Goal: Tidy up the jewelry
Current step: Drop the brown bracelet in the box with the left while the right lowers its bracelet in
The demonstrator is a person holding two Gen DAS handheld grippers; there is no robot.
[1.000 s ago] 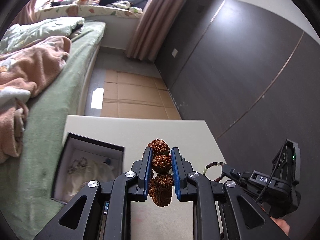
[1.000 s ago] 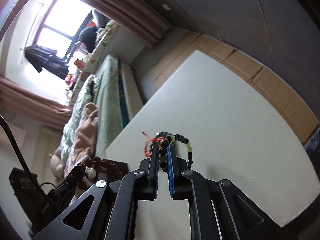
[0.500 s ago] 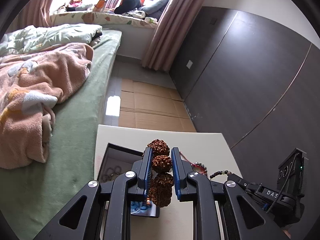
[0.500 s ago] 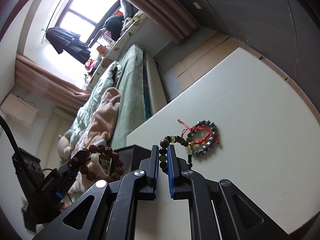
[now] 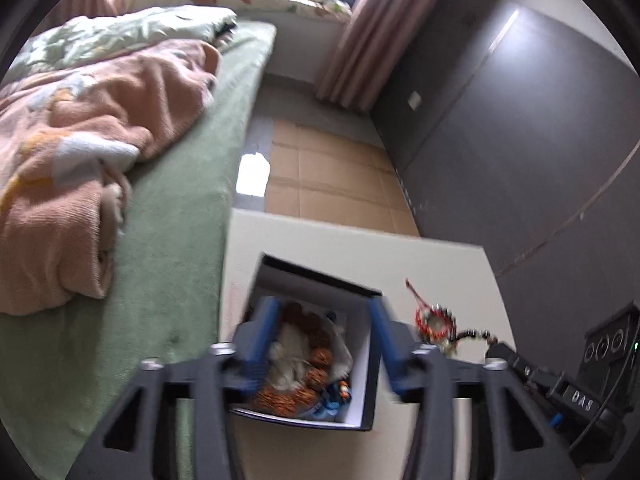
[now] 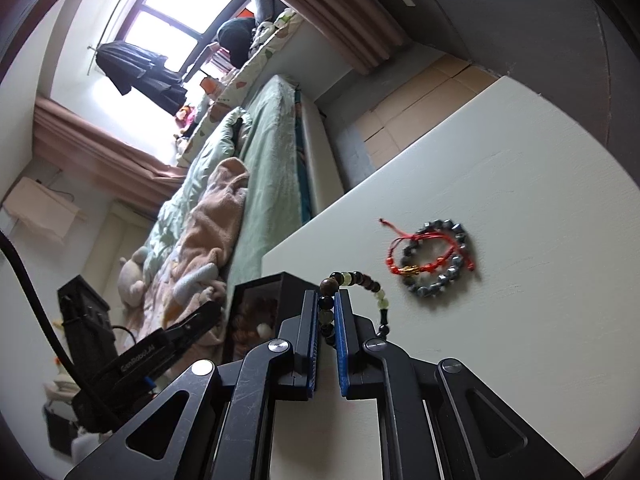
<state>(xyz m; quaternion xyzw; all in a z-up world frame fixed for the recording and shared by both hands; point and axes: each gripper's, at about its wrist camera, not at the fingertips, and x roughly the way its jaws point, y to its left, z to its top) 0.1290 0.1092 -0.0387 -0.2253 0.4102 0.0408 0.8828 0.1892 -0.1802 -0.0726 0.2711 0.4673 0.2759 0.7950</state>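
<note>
My left gripper [image 5: 323, 320] is open, its blue pads spread over the black jewelry box [image 5: 370, 364] on the white table [image 5: 320, 240]. The brown rough-bead bracelet [image 5: 308, 376] lies inside the box on white cloth. My right gripper [image 6: 327, 300] is shut on a dark and pale green bead bracelet [image 6: 362, 280], held above the table beside the box [image 6: 256, 304]. A red cord bracelet [image 6: 424, 256] and a grey metallic bead bracelet [image 6: 450, 268] lie together on the table; they also show in the left wrist view [image 5: 434, 320]. The left gripper shows at the box in the right wrist view [image 6: 200, 316].
A bed with green sheet [image 5: 172, 240] and pink blanket [image 5: 80, 152] runs along the table's left side. A dark wall [image 5: 520, 140] stands to the right. Cardboard-covered floor [image 5: 320, 176] lies beyond the table's far edge.
My left gripper has opened over the box and let go of the brown bracelet, which now lies inside. The right gripper still holds its bead bracelet and has shifted slightly.
</note>
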